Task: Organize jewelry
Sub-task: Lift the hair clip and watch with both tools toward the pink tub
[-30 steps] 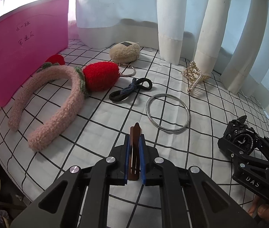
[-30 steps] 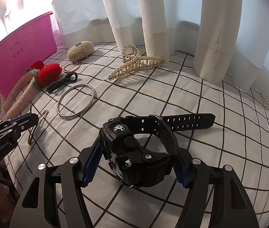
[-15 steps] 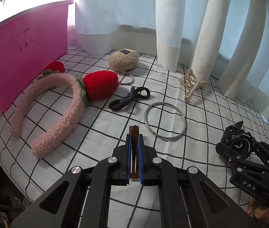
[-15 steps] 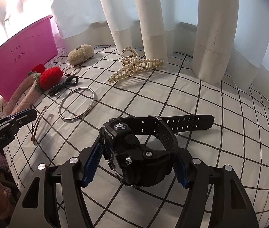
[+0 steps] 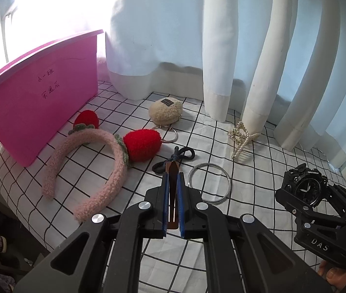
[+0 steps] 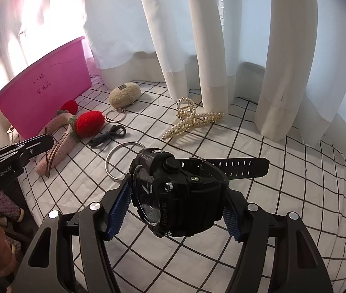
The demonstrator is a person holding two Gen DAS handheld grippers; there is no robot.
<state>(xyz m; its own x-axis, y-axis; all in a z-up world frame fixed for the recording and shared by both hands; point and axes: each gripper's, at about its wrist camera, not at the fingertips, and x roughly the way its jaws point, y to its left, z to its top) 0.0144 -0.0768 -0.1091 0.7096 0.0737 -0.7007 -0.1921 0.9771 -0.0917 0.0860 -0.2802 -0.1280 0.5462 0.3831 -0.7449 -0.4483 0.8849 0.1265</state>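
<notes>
My left gripper (image 5: 172,178) is shut on a thin brown hair clip (image 5: 173,195), which stands edge-up between the blue pads, above the checked cloth. In the right wrist view the same clip (image 6: 55,151) hangs from the left gripper (image 6: 38,144), clear of the surface. My right gripper (image 6: 176,200) is shut on a black sports watch (image 6: 180,190); the pads press its case from both sides and the strap sticks out to the right. The watch (image 5: 304,188) also shows at the right of the left wrist view. A pink bin (image 5: 38,102) stands at the far left.
On the checked cloth (image 5: 197,127) lie a pink fuzzy headband with red strawberries (image 5: 114,161), a dark hair tie (image 5: 180,158), a silver bangle (image 5: 229,185), a pearl claw clip (image 5: 242,136) and a beige fuzzy pouch (image 5: 165,109). White curtains (image 5: 221,48) hang behind.
Both grippers have risen from the cloth, the left with the brown clip and the right with the watch. The items on the cloth now look farther away.
</notes>
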